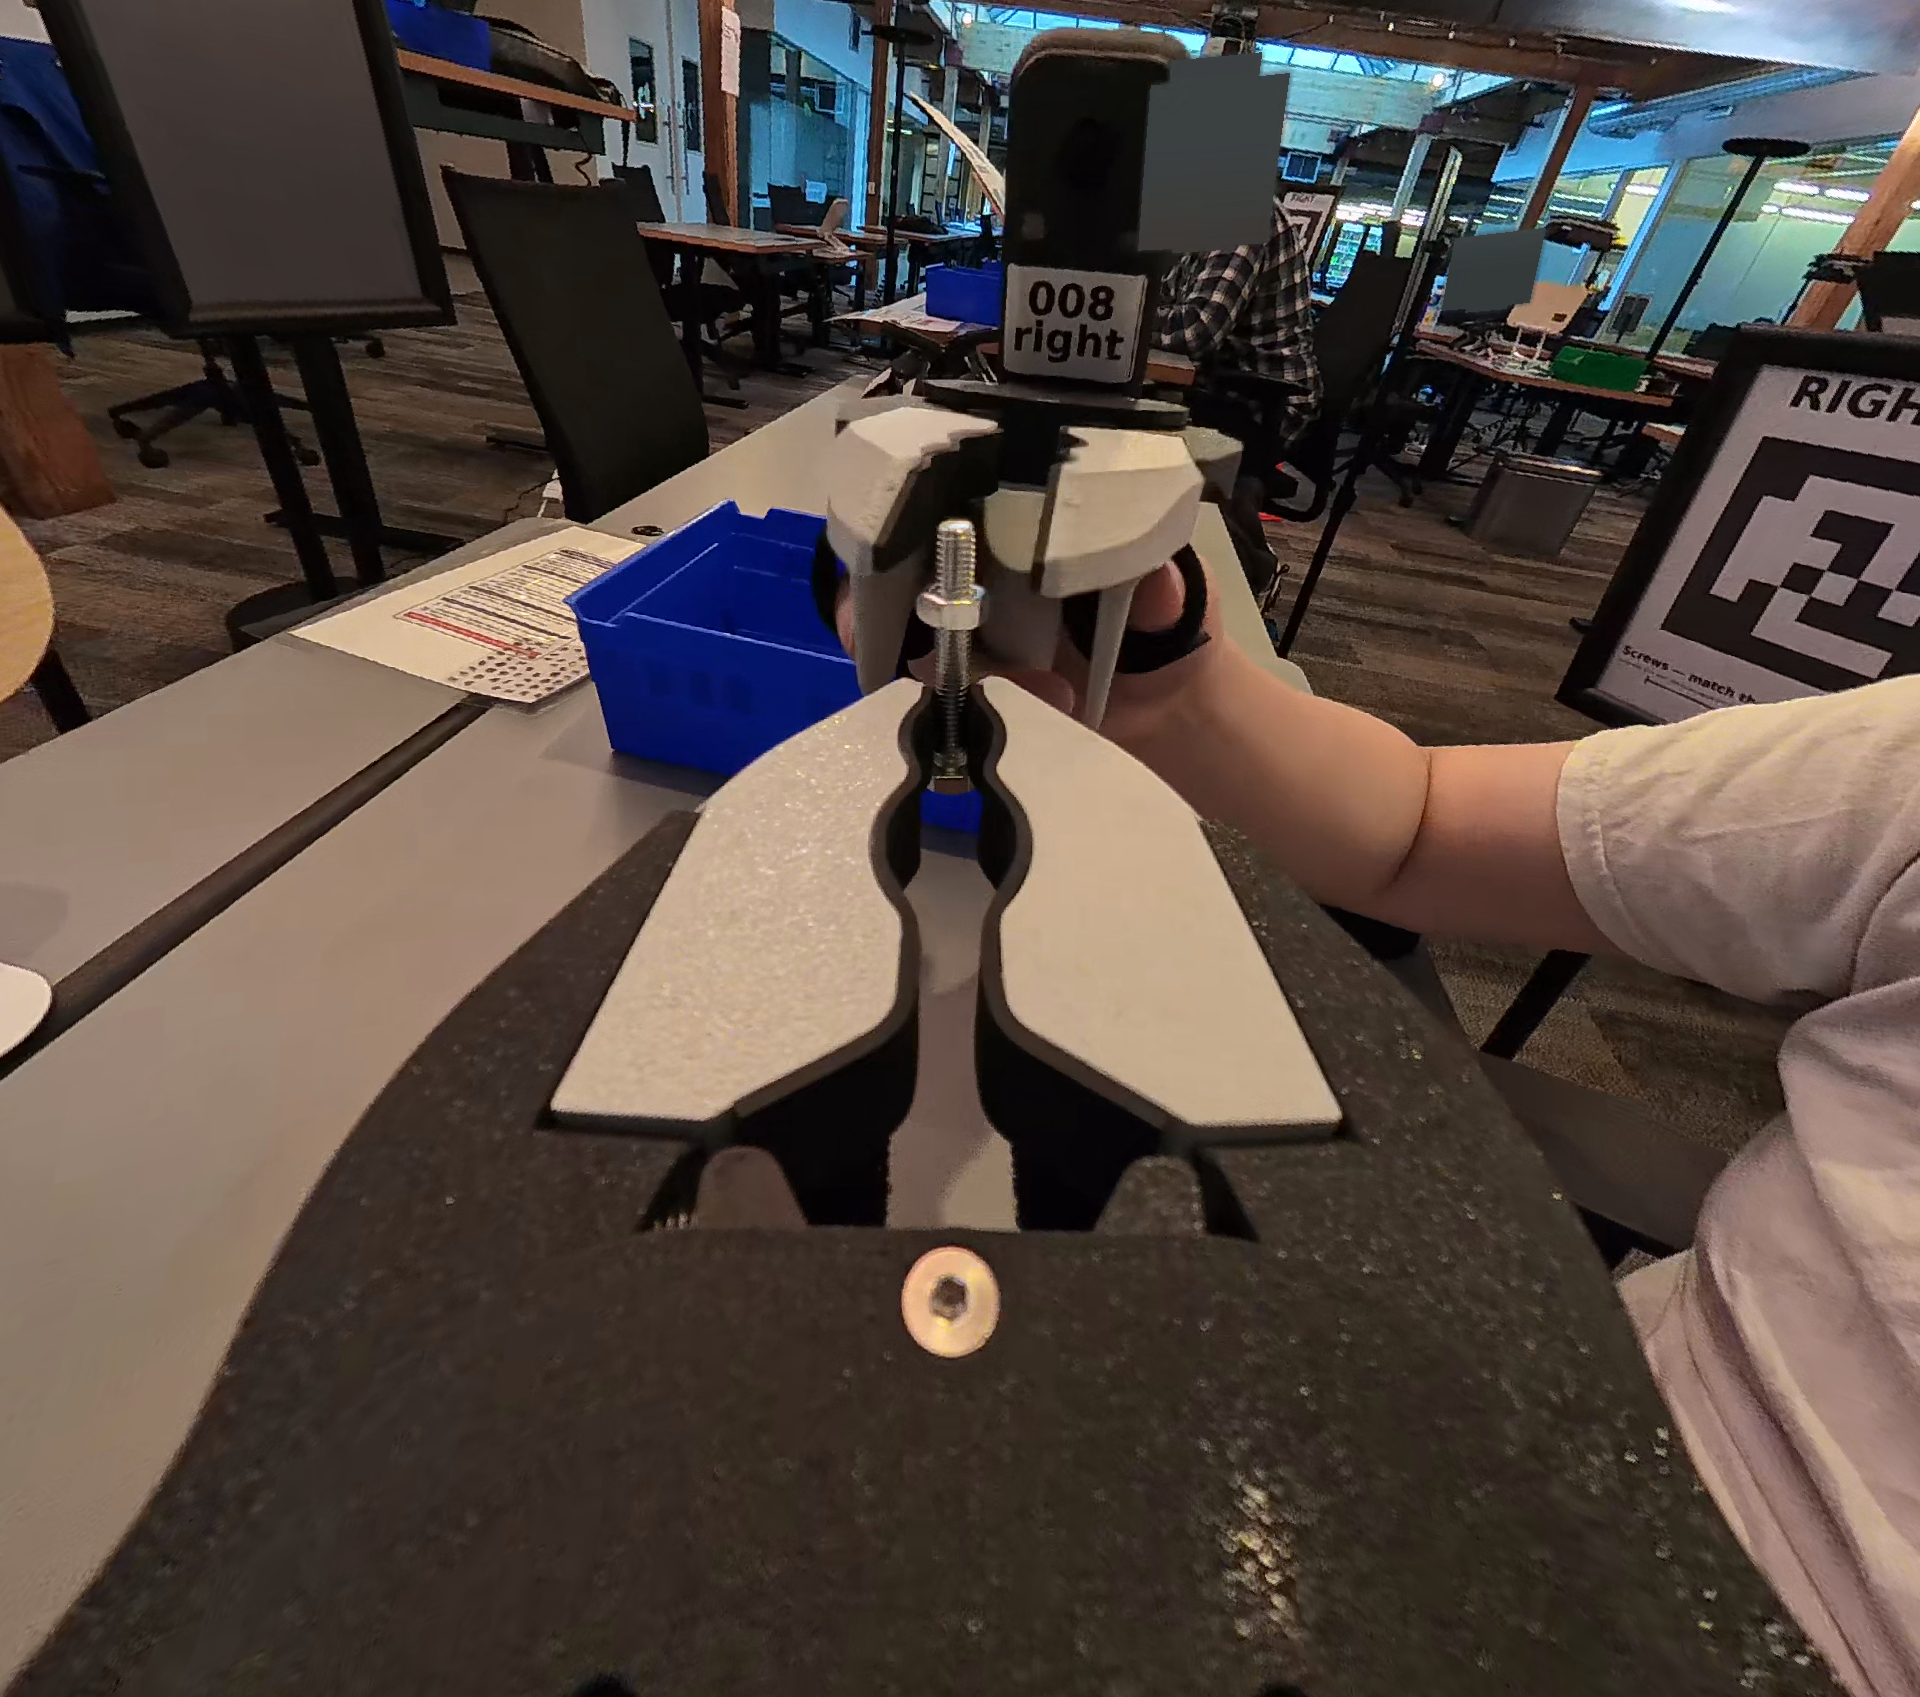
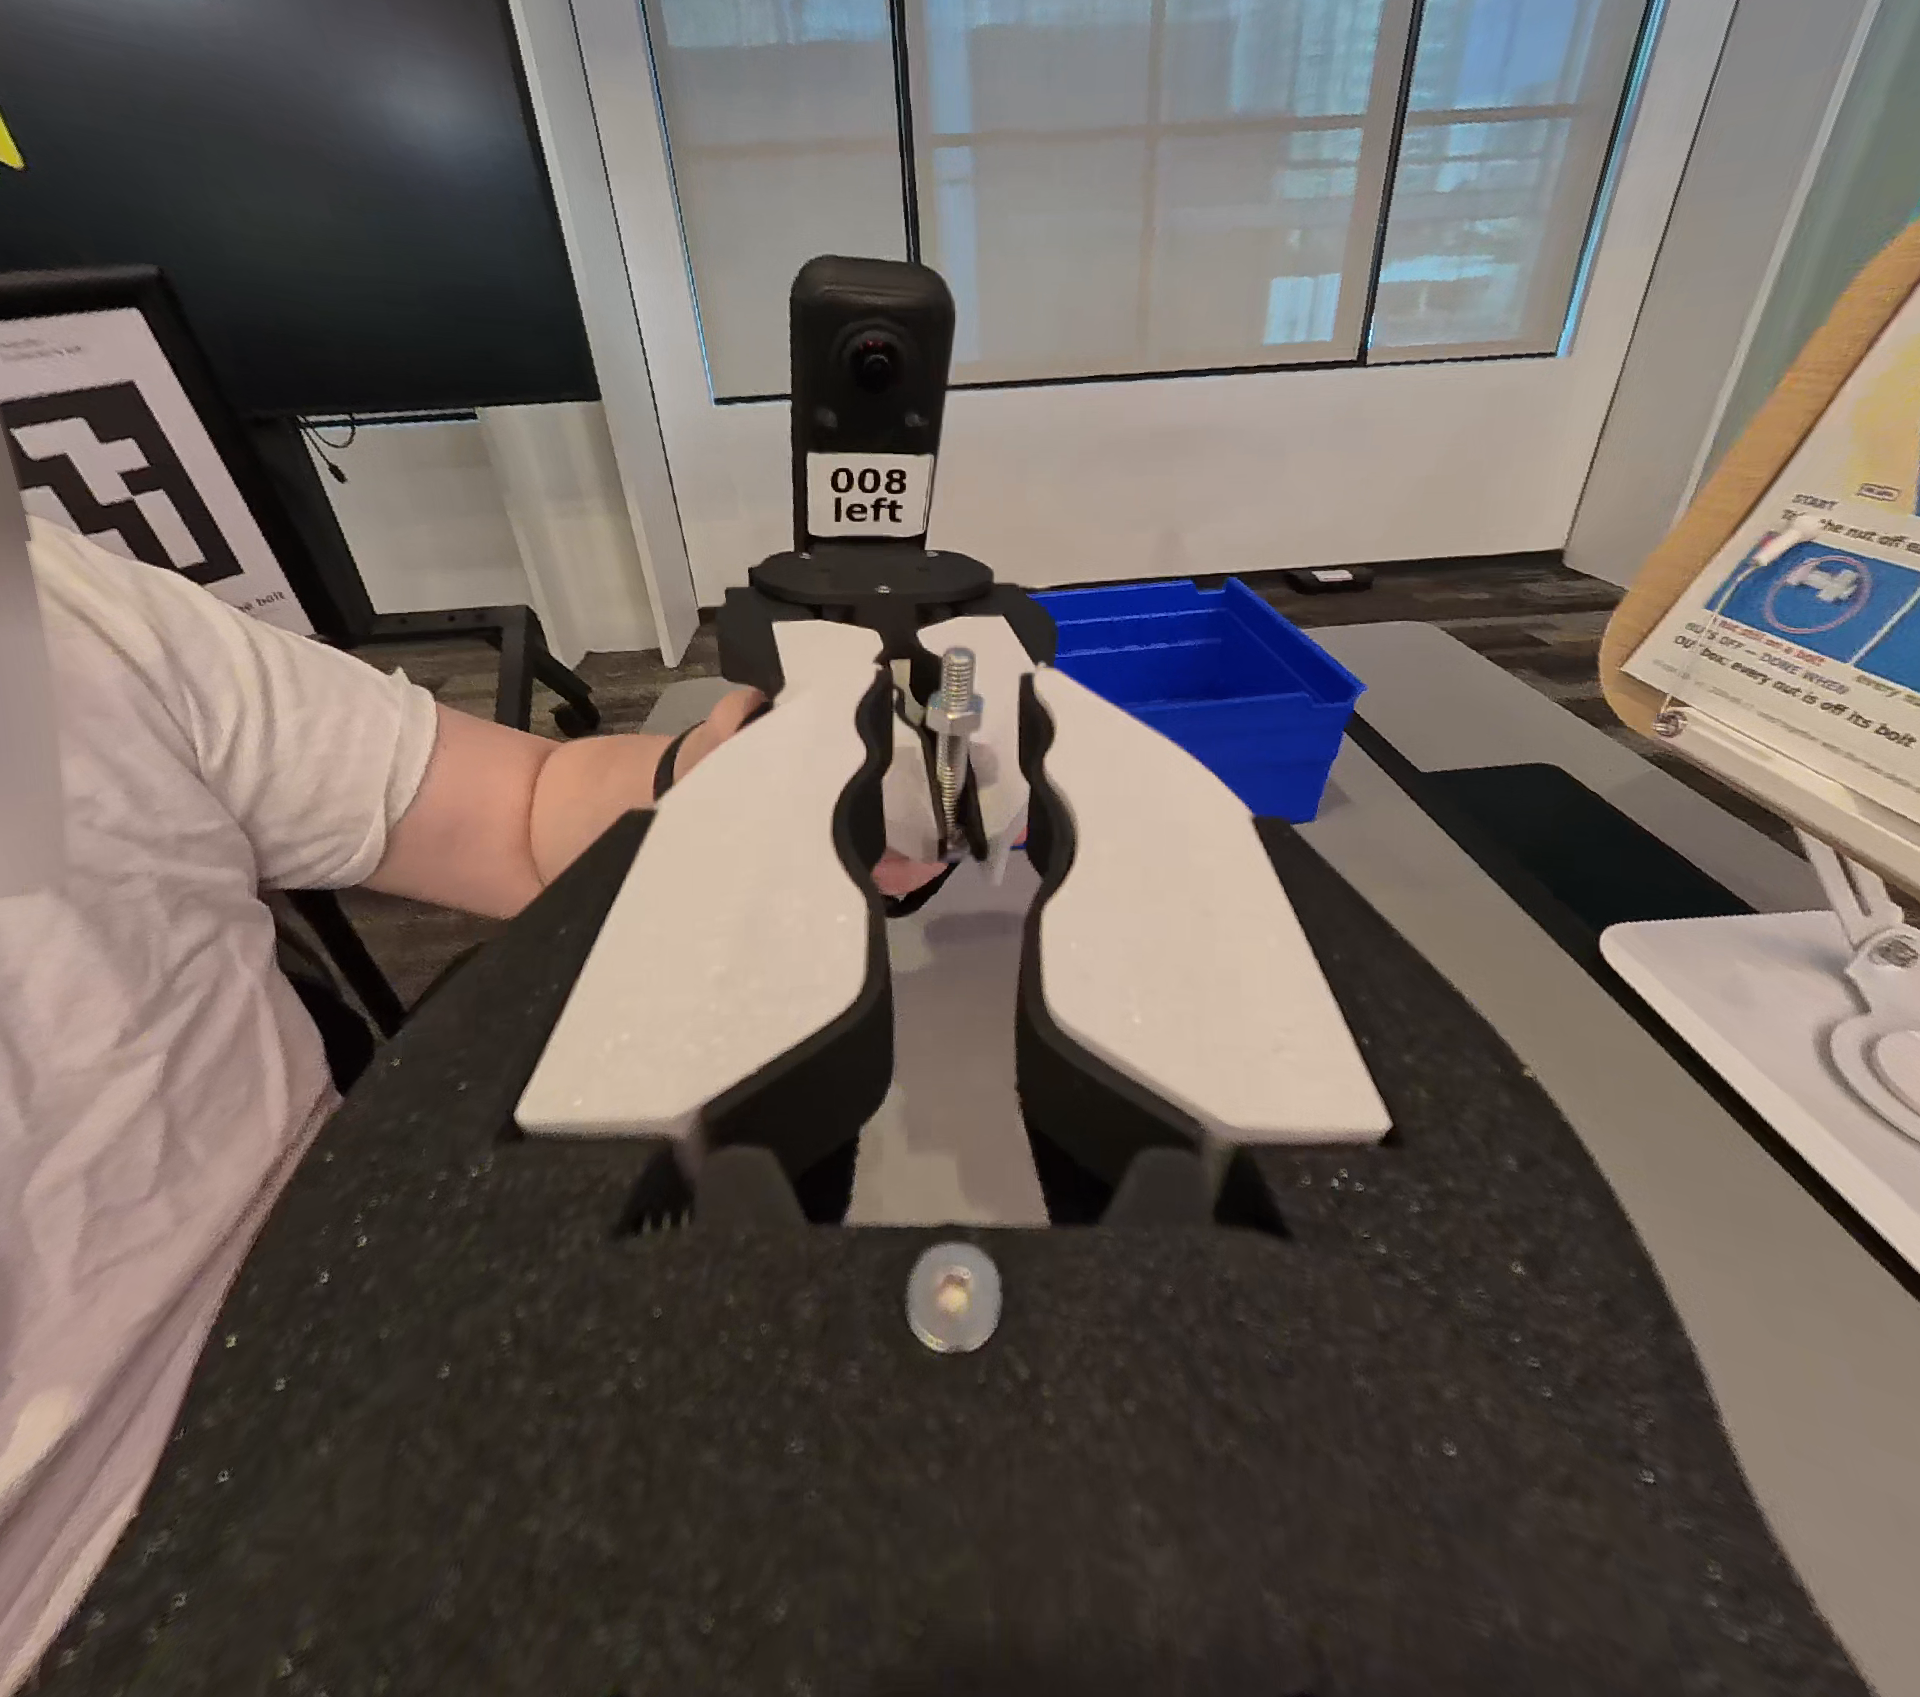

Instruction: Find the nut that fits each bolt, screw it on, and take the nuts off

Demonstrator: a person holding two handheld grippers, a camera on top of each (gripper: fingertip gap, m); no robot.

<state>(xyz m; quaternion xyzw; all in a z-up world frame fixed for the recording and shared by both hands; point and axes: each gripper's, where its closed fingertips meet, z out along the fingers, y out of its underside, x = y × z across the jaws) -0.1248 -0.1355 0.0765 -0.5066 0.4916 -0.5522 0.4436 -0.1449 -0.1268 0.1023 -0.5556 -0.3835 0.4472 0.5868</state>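
Observation:
A silver bolt [image 1: 954, 671] stands upright with a hex nut [image 1: 951, 605] partway down its thread. My left gripper [image 1: 951, 712] is shut on the bolt's lower end near the head. In the right wrist view the bolt [image 2: 951, 774] and nut [image 2: 951, 717] stand between my right gripper's fingers. My right gripper [image 2: 954, 671] is open, its fingers either side of the nut without touching it. It faces the left gripper head-on and also shows in the left wrist view [image 1: 987, 629]. The left gripper shows in the right wrist view [image 2: 961, 842].
A blue bin [image 1: 707, 639] sits on the grey table [image 1: 260, 868] just behind the grippers, and also shows in the right wrist view [image 2: 1195, 691]. A paper sheet [image 1: 499, 619] lies beside it. An instruction board on a white stand [image 2: 1766, 660] is at the right. Marker signs [image 1: 1818, 535] stand nearby. The grippers are tip to tip, or close to it.

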